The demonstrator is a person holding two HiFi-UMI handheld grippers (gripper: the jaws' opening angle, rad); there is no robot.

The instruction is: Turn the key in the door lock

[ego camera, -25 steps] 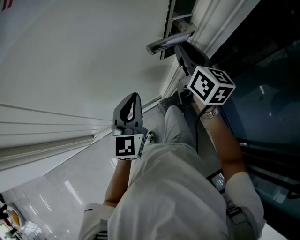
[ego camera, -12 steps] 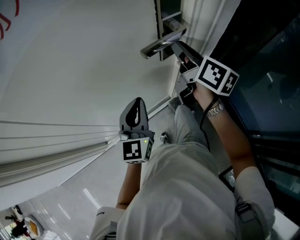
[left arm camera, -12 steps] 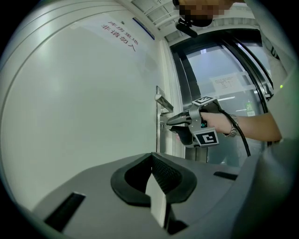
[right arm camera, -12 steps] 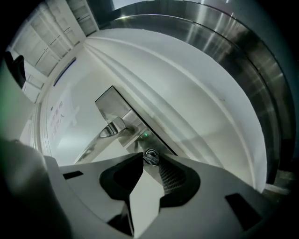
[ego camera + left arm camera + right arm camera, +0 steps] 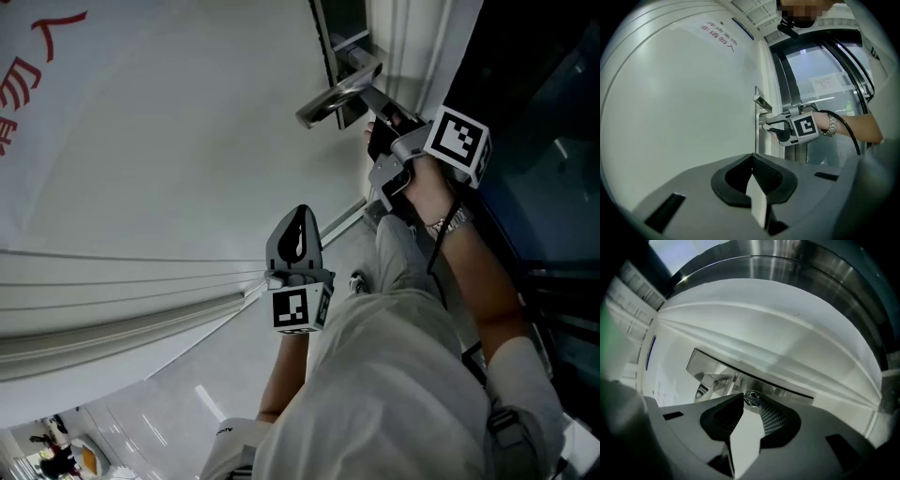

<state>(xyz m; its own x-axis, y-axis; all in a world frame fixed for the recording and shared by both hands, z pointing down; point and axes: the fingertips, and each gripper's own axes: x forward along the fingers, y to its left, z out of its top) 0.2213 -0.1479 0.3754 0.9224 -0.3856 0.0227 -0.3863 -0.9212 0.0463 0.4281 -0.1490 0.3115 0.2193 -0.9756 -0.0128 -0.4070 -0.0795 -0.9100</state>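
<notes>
A small metal key (image 5: 751, 397) sits in the lock of the steel lock plate (image 5: 780, 389), just below the silver lever handle (image 5: 336, 92) on the white door (image 5: 187, 141). My right gripper (image 5: 751, 402) is shut on the key's head, level and up against the plate. The left gripper view shows it at the lock (image 5: 765, 125), marker cube facing the camera. In the head view its fingers (image 5: 389, 114) reach under the handle and hide the key. My left gripper (image 5: 301, 216) hangs shut and empty, away from the door, lower in the head view.
Right of the door edge runs a pale door frame (image 5: 403, 47), then a dark glass wall (image 5: 548, 103) with metal frames. The door bears red lettering (image 5: 28, 70) at the upper left. The person's trouser legs (image 5: 412, 272) and a shoe (image 5: 357, 281) stand on a glossy floor.
The right gripper has rolled about its own axis at the lock, its marker cube turning to show another face. The head camera has shifted; the left gripper keeps its pose.
</notes>
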